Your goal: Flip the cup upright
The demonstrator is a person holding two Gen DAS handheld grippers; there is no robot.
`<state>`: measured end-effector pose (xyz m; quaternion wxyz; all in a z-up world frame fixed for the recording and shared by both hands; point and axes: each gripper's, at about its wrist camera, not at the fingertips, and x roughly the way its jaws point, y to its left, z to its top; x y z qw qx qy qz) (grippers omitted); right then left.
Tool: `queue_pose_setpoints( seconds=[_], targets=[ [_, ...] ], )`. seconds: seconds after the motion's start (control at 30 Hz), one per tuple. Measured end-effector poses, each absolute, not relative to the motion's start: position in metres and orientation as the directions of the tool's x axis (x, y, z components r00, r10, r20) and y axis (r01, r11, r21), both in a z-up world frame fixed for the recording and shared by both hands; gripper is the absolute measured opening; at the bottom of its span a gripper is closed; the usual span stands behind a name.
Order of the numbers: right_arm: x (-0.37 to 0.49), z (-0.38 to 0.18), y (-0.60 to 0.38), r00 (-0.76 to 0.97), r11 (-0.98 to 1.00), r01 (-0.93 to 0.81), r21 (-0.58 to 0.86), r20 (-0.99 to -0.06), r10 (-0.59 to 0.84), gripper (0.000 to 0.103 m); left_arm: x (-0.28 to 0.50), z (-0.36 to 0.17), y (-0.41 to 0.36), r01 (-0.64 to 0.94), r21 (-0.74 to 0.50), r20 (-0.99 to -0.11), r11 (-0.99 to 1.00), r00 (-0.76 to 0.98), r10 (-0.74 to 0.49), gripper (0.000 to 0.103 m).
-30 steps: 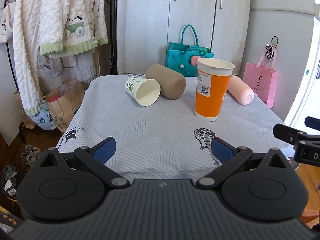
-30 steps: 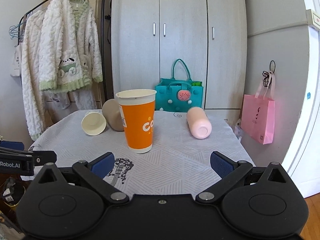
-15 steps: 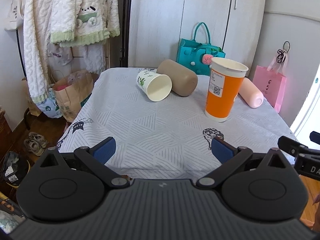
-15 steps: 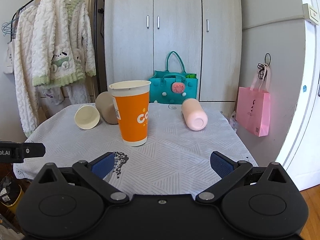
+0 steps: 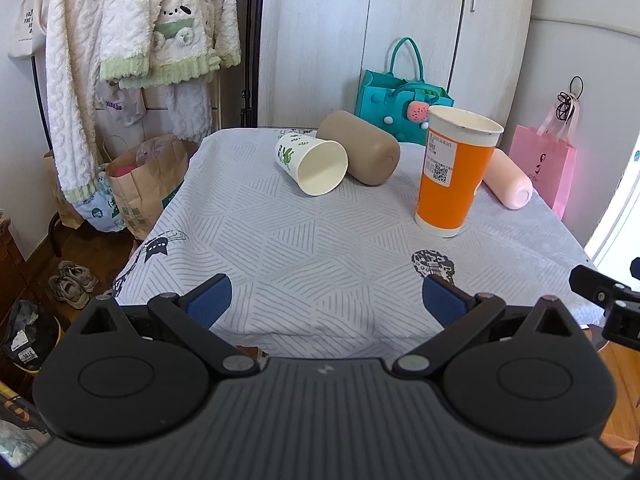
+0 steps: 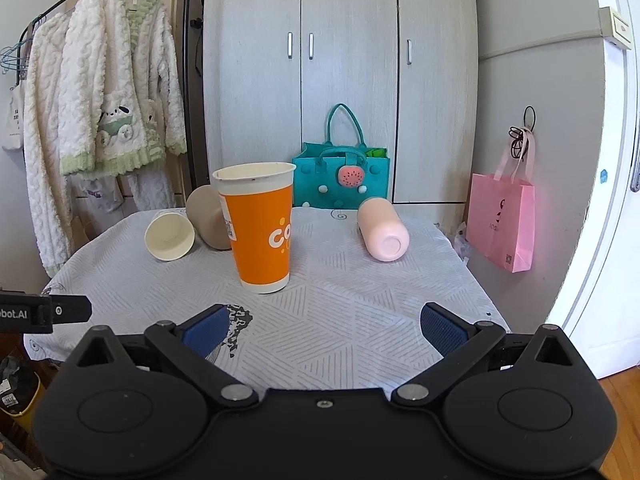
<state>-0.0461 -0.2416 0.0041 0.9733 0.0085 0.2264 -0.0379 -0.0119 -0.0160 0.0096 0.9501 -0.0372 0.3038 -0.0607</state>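
An orange paper cup (image 5: 454,172) stands upright on the table (image 5: 320,256); it also shows in the right wrist view (image 6: 260,232). A white paper cup (image 5: 314,164) lies on its side, mouth toward me, also in the right wrist view (image 6: 170,236). A tan cup (image 5: 360,152) and a pink cup (image 5: 510,184) lie on their sides; the right wrist view shows the tan cup (image 6: 206,220) and pink cup (image 6: 382,234). My left gripper (image 5: 326,304) and right gripper (image 6: 324,326) are open and empty at the table's near edge, well short of the cups.
A teal bag (image 6: 340,176) sits behind the table against grey cabinets. A pink bag (image 6: 504,224) hangs at the right. Fluffy white clothes (image 5: 132,40) hang at the left, with paper bags (image 5: 148,180) and shoes (image 5: 74,284) on the floor.
Both grippers have drawn back and risen a little, so the table and cups look farther and lower. The cups have not moved. Both grippers stay open.
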Motion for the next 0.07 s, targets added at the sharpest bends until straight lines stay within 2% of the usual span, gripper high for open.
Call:
queue_pose_setpoints(
  seconds=[0.07],
  targets=[
    [-0.0461, 0.0038, -0.2410, 0.894, 0.997, 0.077, -0.002, -0.443, -0.070, 0.103, -0.0115, 0.0093, -0.0161, 0.093, -0.108, -0.576, 0.990, 0.806, -0.138, 0.103]
  ],
)
